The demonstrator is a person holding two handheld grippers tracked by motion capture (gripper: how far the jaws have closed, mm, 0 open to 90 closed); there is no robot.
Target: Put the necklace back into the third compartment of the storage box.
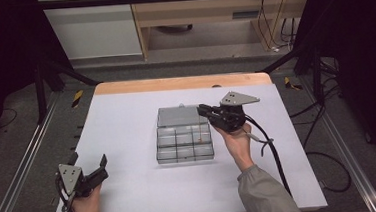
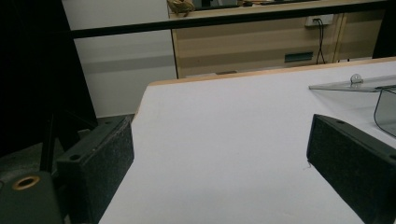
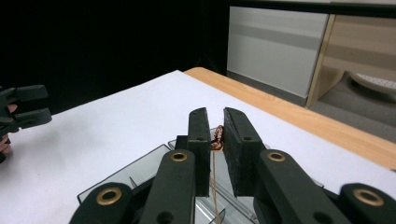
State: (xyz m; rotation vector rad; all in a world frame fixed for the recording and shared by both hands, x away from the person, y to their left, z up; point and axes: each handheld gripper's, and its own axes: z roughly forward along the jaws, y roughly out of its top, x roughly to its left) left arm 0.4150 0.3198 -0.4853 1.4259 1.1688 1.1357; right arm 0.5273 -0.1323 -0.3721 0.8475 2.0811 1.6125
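Note:
A clear plastic compartment box (image 1: 185, 145) lies mid-table with its lid (image 1: 176, 116) folded open behind it. My right gripper (image 1: 201, 109) hovers over the box's right side, shut on a thin brown cord (image 1: 198, 130) that dangles into a compartment. In the right gripper view the cord's reddish top (image 3: 217, 138) sits pinched between the pads, and a strand (image 3: 214, 179) runs down to the box (image 3: 140, 170). My left gripper (image 1: 88, 160) rests at the table's near left corner, open and holding nothing (image 2: 224, 158).
The white table top (image 1: 126, 110) has a wooden far edge (image 1: 182, 83). The lid's knob (image 2: 356, 78) and a box corner (image 2: 386, 112) show at the right of the left gripper view. Dark frame posts and cables flank the table.

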